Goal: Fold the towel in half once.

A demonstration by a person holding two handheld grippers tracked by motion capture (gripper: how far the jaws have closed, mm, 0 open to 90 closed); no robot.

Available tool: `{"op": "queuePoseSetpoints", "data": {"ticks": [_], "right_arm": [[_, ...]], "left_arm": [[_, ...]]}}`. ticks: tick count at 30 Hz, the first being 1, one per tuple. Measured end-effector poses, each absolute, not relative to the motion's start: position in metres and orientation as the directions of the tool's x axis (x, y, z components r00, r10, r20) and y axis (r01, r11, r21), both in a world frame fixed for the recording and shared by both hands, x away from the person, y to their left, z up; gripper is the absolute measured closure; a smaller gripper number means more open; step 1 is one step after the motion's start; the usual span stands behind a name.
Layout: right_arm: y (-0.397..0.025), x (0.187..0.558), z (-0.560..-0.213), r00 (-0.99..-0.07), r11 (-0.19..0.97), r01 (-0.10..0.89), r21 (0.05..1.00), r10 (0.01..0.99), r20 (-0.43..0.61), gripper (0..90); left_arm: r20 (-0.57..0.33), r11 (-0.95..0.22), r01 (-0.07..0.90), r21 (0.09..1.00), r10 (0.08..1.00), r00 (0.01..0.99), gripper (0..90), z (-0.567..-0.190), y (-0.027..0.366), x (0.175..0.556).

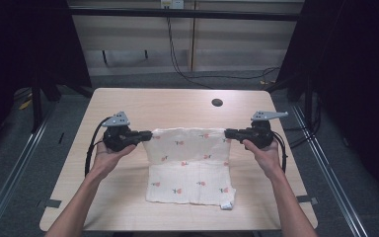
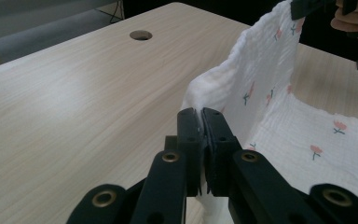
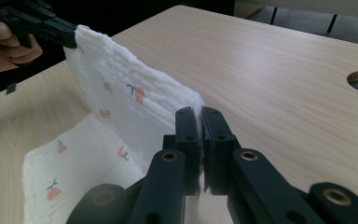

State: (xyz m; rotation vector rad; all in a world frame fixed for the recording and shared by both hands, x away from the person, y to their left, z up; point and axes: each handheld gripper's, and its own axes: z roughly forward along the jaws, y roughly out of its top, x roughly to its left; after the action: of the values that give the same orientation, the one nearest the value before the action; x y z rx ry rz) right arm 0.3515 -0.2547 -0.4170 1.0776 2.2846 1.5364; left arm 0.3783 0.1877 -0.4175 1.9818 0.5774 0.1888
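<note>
A white cloth [image 1: 190, 165] with small pink flower prints lies on the wooden table [image 1: 128, 103]. Its far edge is lifted off the table and stretched between my two grippers, while the near half lies flat. My left gripper [image 1: 148, 134] is shut on the cloth's far left corner [image 2: 196, 95]. My right gripper [image 1: 228, 133] is shut on the far right corner [image 3: 193, 100]. In the left gripper view the cloth [image 2: 265, 79] rises as a wall toward the other gripper at top right. The right gripper view has the cloth [image 3: 121, 107] running to the other gripper at top left.
A round cable hole [image 1: 217, 102] sits in the table behind the cloth. A small tag [image 1: 225, 206] shows at the cloth's near right corner. Bare wood lies on both sides of the cloth and behind it. Cables run on the floor beyond the table.
</note>
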Motion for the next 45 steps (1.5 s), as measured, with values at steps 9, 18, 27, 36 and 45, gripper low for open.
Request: {"op": "queuePoseSetpoints", "data": {"ticks": [9, 18, 27, 36, 45], "right_arm": [[-0.259, 0.338, -0.427, -0.728, 0.249, 0.484, 0.839, 0.646, 0.229, 86.5], [-0.258, 0.321, -0.431, -0.744, 0.279, 0.480, 0.832, 0.631, 0.218, 86.5], [-0.257, 0.299, -0.441, -0.758, 0.317, 0.491, 0.811, 0.615, 0.218, 86.5], [-0.253, 0.281, -0.430, -0.777, 0.364, 0.472, 0.803, 0.602, 0.184, 86.0], [-0.247, 0.264, -0.444, -0.792, 0.415, 0.478, 0.774, 0.584, 0.176, 85.1]], "left_arm": [[-0.115, -0.391, 0.317, 0.864, 0.460, 0.880, 86.5, -0.431, 0.186, 0.374], [-0.104, -0.409, 0.300, 0.862, 0.438, 0.893, 86.3, -0.433, 0.186, 0.358], [-0.067, -0.477, 0.270, 0.836, 0.399, 0.915, 86.2, -0.435, 0.182, 0.341], [-0.051, -0.496, 0.264, 0.827, 0.401, 0.914, 85.9, -0.437, 0.181, 0.325], [-0.112, -0.487, 0.305, 0.819, 0.385, 0.916, 85.9, -0.456, 0.188, 0.317]]}}
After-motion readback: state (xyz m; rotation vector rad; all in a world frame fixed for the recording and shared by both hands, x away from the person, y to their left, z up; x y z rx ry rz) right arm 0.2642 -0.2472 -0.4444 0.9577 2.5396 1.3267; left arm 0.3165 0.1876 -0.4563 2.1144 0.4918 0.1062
